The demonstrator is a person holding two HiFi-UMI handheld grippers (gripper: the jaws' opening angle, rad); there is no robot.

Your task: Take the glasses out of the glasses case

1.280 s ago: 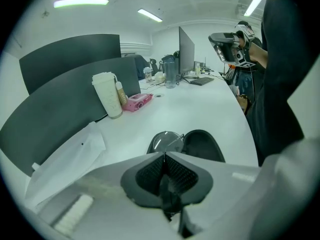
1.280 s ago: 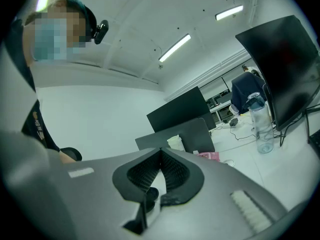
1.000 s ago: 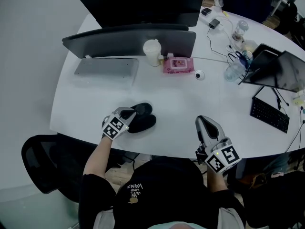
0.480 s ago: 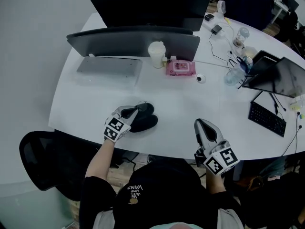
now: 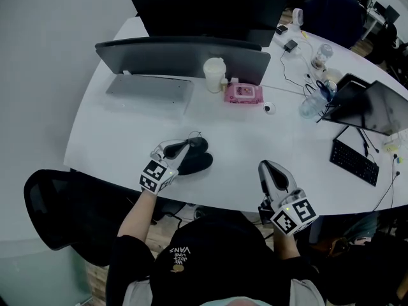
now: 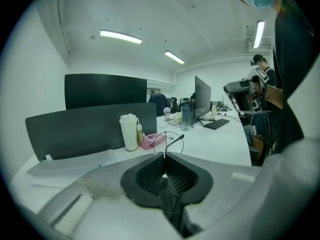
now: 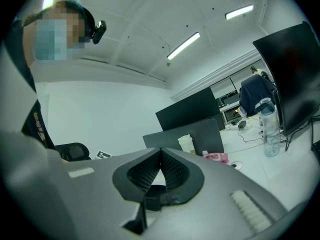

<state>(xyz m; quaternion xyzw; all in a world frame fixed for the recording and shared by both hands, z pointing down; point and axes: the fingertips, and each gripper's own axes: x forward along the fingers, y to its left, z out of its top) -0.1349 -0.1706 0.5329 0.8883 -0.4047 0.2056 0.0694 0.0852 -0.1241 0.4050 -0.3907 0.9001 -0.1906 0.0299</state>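
Nearest, at 6 o'clock in the head view, is the person's dark cap (image 5: 201, 254), with a black chair (image 5: 51, 209) at 8 o'clock, off the bench (image 5: 255, 139) edge.

Right tongs (image 5: 265, 166) sit at the near bench rim, about 5 o'clock, pointing to 12. They are closed with nothing between them (the right gripper view shows the ribbed pads meeting at the tip). They are well apart from the case.

Left tongs (image 5: 189, 146) are at 7 o'clock of bench centre, pointing to 2 o'clock. They are clamped on the glasses (image 6: 177, 139), with the pads pressed together on a thin dark arm. One wire lens ring stands out just beyond the tips. In the head view the glasses show only as thin wire at the tong tips.

The glasses case (image 5: 197, 163) is black and lies on the bench just at 4 o'clock of the left tong tips, showing two dark rounded halves. The glasses are over its far half, at about 12 o'clock of the case. I cannot tell whether they touch it.

Farther, at 12 o'clock of the case, a white cup (image 5: 215, 74) has a pink pack (image 5: 241, 93) just beside it at 3 o'clock. A silver keyboard (image 5: 150, 87) lies at 10 o'clock, and a dark screen (image 5: 182, 55) is behind the cup. A clear bottle (image 5: 310, 104) stands at 2 o'clock and a black keyboard (image 5: 350, 161) at 3 o'clock near the right edge.
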